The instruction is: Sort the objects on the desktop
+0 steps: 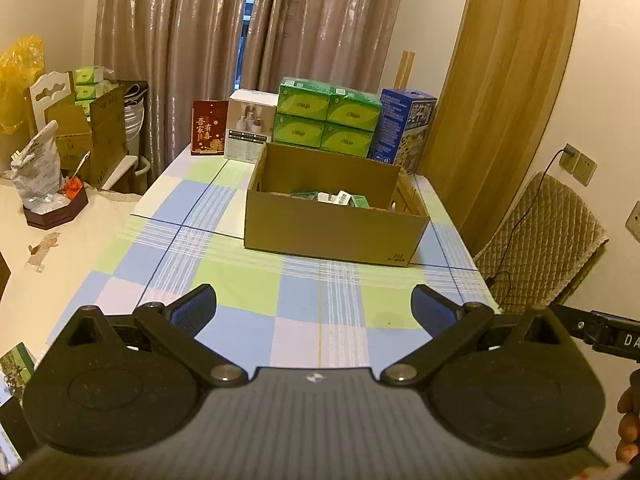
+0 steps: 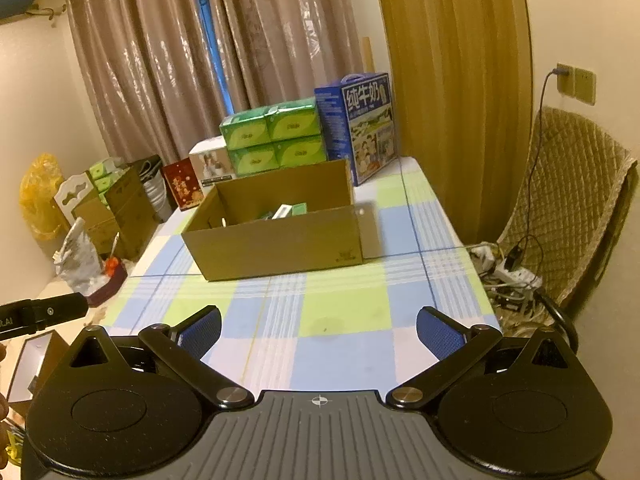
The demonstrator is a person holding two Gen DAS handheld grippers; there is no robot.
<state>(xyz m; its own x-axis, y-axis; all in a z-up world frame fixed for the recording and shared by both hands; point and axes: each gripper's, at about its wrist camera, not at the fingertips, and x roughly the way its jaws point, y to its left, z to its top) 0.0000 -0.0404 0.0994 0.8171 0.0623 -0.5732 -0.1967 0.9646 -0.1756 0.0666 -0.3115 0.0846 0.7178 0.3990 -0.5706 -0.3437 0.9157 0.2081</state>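
Note:
An open cardboard box (image 1: 332,232) (image 2: 276,240) stands in the middle of the checked tablecloth (image 1: 248,292) (image 2: 340,312). Inside it lie several small green and white packets (image 1: 336,198) (image 2: 286,211). My left gripper (image 1: 314,306) hovers open over the near part of the table, short of the box, with nothing between its blue-padded fingers. My right gripper (image 2: 318,328) is likewise open and empty, a little nearer the table's right side. In each wrist view the other gripper's black body shows at the edge.
Along the far edge stand a red card box (image 1: 208,128), a white product box (image 1: 248,130), stacked green tissue packs (image 1: 328,120) (image 2: 276,140) and a blue milk carton (image 1: 404,128) (image 2: 360,124). A padded chair (image 2: 568,208) and power strip cables (image 2: 508,268) are right; cluttered boxes (image 1: 92,132) left.

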